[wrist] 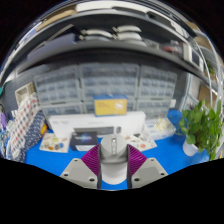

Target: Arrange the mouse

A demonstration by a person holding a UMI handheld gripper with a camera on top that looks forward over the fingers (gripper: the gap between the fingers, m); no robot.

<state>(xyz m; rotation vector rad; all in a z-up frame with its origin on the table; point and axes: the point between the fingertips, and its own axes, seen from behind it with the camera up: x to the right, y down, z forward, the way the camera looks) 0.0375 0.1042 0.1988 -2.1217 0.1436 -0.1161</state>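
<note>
A light grey computer mouse [113,158] sits between the two fingers of my gripper [113,157], its body reaching from the fingertips back toward the camera. Both magenta pads [92,158] press against its sides. The mouse is held above a blue mat [60,158] on the desk. The underside of the mouse is hidden.
A white keyboard-like box [95,128] lies just beyond the fingers. A green plant [204,128] stands at the right. Patterned items [22,135] sit at the left. Shelves with drawers [90,88] and a yellow label [110,106] fill the back.
</note>
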